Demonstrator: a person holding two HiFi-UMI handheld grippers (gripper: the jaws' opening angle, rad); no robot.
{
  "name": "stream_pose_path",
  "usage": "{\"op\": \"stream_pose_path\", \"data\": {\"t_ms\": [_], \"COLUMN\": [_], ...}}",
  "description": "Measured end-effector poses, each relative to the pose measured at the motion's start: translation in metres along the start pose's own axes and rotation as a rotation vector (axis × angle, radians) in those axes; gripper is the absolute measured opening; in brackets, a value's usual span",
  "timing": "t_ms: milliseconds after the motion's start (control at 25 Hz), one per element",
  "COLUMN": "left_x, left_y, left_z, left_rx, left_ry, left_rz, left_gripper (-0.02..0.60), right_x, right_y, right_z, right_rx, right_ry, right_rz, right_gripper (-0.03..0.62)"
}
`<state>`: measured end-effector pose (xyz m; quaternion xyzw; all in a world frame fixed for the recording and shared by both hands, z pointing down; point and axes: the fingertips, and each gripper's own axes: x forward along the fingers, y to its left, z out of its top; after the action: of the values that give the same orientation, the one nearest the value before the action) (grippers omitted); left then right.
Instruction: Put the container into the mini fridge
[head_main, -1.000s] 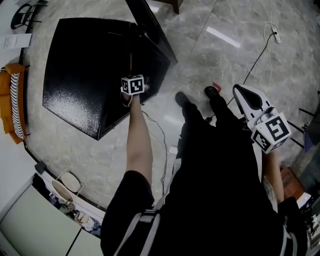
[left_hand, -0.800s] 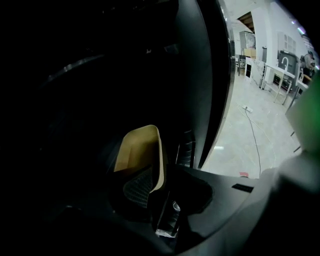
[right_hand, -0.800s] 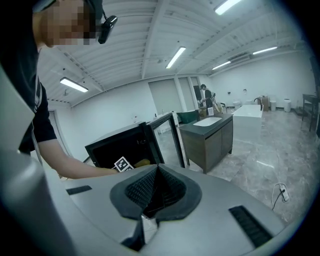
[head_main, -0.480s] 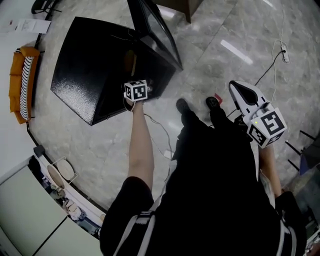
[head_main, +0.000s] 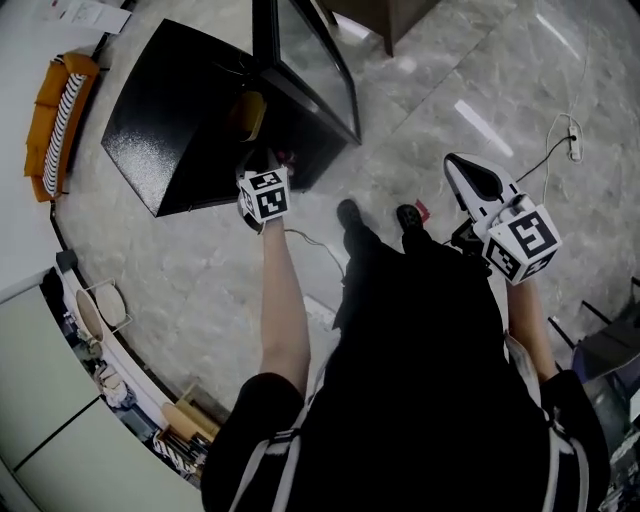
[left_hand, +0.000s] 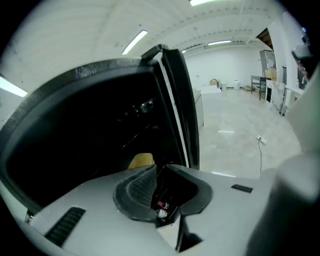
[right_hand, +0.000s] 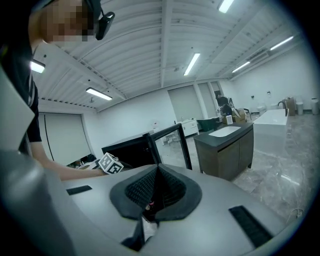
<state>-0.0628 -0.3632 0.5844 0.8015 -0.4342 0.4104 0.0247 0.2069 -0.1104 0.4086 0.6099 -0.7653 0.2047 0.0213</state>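
Container, yellow and rounded (head_main: 248, 115), sits inside the dark compartment of the boxy black mini fridge (head_main: 170, 110), right at the open front, and the left gripper view catches a sliver of it peeking over the jaws. Left gripper (left_hand: 157, 175) hangs just outside that opening at the end of a bare outstretched forearm (head_main: 280, 300), apart from the container, its black textured pads (left_hand: 137, 186) pressed together with nothing between them. Fridge door, clear glass in a black frame (head_main: 310, 70), stands swung wide open to the right of the compartment. Over on the other side, the white right gripper (right_hand: 157, 172) is held out by the person's right hip above the pale grey marble-look floor (head_main: 450, 90), well apart from the fridge, jaws closed tight and empty as well; its own view looks across at the open door and a dark low cabinet (right_hand: 225, 150). A thin white cable (head_main: 310, 250) trails over the floor below the fridge, and an orange sofa (head_main: 55, 110) lines the far left edge.
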Motion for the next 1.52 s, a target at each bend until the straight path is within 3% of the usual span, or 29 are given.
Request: {"op": "stream_pose_path", "data": {"t_ms": [200, 400, 680, 1160, 1520], "left_x": [-0.053, -0.106, -0.175, -0.294, -0.398], "left_y": [-0.028, -0.046, -0.043, -0.005, 0.000], "left_z": [0.017, 0.037, 0.041, -0.032, -0.084], "left_rx": [-0.072, -0.093, -0.163, -0.283, -0.447], "left_ry": [-0.071, -0.145, -0.246, -0.356, -0.508], "left_rz": [0.028, 0.026, 0.051, 0.055, -0.055], "left_gripper": [0.075, 0.063, 0.049, 0.037, 0.035], "right_x": [-0.005, 0.003, 0.025, 0.027, -0.019], "right_y": [-0.007, -0.001, 0.029, 0.136, 0.222], "right_z": [-0.002, 0.001, -0.003, -0.015, -0.026], "right_rx": [-0.031, -0.054, -0.078, -0.171, -0.202], "right_ry": [0.030, 0.040, 0.049, 0.072, 0.052], "right_rz": [0.095, 0.168, 0.254, 0.315, 0.333], "right_gripper": [0.018, 0.018, 0.018, 0.018, 0.018]}}
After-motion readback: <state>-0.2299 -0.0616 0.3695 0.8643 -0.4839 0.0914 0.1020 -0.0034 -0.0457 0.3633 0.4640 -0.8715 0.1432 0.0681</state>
